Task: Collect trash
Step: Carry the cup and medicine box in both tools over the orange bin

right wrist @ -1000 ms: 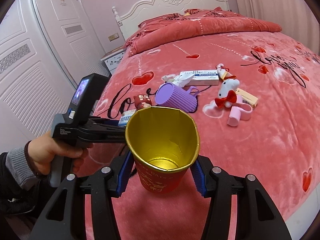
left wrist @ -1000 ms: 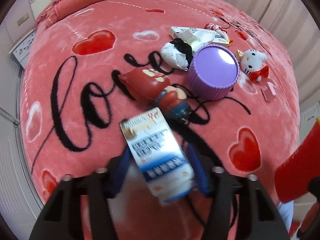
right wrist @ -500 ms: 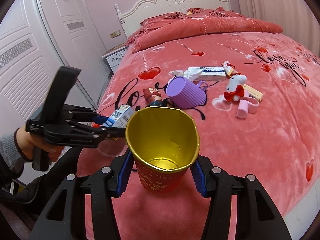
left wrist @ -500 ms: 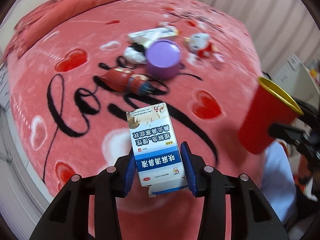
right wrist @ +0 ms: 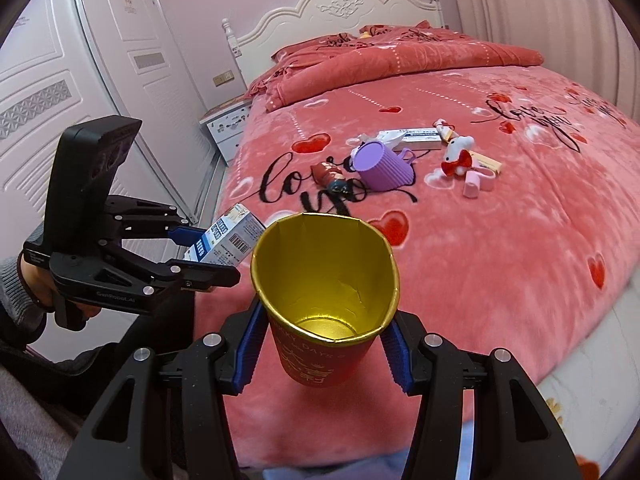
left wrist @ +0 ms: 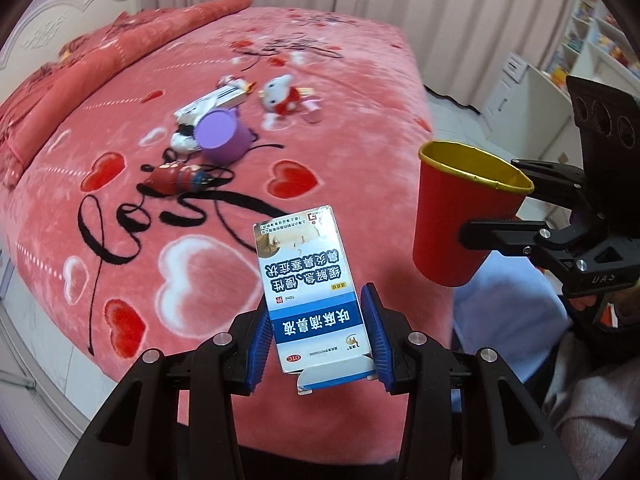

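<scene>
Holding a small medicine box (left wrist: 316, 300) between its blue pads, the left gripper (left wrist: 318, 340) fills the bottom centre of the left wrist view; the jaws are only partly apart and both pads press on the lower sides of the box, which stands upward, tilted a little to the left, with one end flap hanging open at the bottom. In the right wrist view, the right gripper (right wrist: 320, 354) at the bottom centre is clamped in the same way on a red paper cup (right wrist: 324, 300) with a gold inside, the pads on both sides of the cup wall, and the mouth of the cup is open toward the camera. The same view shows the box at middle left, just beside the cup rim but not touching it, and a hand (right wrist: 36, 280) in a grey sleeve behind the left tool. Behind both lies the bed (right wrist: 500, 240) with a pink blanket with hearts. Farther up on the blanket, near the centre of the frame, a small red figure (right wrist: 330, 176) lies beside a purple ribbed cup (right wrist: 384, 168) on its side. Behind this cup there is crumpled white paper (right wrist: 366, 140) and a long white box (right wrist: 416, 138), and to the right a white plush cat with a red bow (right wrist: 458, 156). At the top, the white headboard (right wrist: 340, 8) stands against the wall.
</scene>
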Demonstrator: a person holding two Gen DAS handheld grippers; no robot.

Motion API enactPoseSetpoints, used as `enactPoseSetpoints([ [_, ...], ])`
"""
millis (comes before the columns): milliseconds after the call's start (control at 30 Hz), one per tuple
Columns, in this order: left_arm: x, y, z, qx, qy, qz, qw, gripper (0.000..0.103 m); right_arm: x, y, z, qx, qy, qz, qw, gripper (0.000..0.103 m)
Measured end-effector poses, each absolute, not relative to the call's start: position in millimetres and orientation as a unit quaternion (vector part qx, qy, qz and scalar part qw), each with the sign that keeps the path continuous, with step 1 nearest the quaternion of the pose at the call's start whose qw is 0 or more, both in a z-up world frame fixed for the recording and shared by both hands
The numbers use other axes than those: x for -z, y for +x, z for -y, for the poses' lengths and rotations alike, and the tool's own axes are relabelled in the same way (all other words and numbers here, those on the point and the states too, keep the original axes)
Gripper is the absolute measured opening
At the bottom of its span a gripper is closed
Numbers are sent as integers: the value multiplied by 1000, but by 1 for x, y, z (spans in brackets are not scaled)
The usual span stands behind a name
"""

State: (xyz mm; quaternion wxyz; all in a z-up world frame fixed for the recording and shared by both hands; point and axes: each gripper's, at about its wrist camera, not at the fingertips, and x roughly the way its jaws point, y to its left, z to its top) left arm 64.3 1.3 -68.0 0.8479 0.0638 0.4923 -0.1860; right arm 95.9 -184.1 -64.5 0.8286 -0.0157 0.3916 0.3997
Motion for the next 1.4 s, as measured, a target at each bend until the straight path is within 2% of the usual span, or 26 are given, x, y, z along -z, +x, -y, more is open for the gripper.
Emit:
enactPoseSetpoints([
  [500, 45, 40, 74, 264, 130, -457, 839, 44, 42, 31, 271, -331, 21, -352, 875, 53],
  [967, 49, 65, 232, 407, 210, -431, 778, 45, 50, -4, 435, -175, 76, -340, 921, 53],
  [1400, 84, 76, 371, 508, 258, -430, 700, 45, 83, -38, 582, -16, 132, -355, 925, 53],
])
